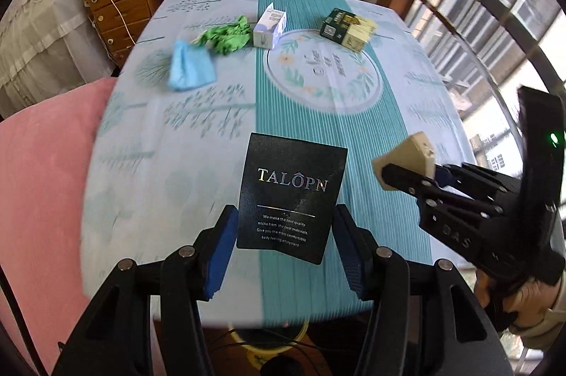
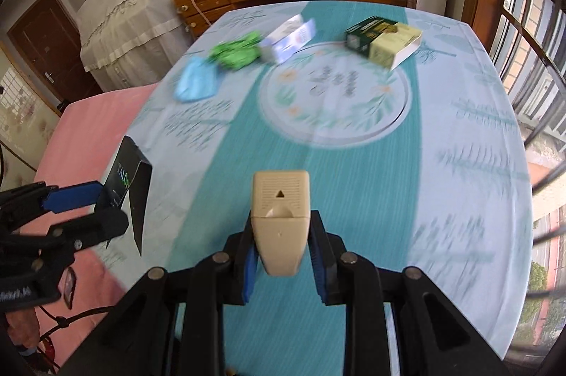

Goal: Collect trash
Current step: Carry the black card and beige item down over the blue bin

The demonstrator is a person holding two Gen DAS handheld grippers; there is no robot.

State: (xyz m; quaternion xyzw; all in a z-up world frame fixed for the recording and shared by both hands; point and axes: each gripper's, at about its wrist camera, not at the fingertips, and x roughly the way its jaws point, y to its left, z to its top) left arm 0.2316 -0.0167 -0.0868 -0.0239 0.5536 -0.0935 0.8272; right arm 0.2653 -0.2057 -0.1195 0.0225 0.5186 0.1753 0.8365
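My left claw is clamped on a black sock packet, held above the table's near edge. My right claw is clamped on a beige plastic case, also lifted over the near edge. Toward the far edge lie a blue wad, green crumpled wrapping, a white carton and a green box. A yellow bin seems to sit below the near edge; I should keep both grips firm until each item hangs over it.
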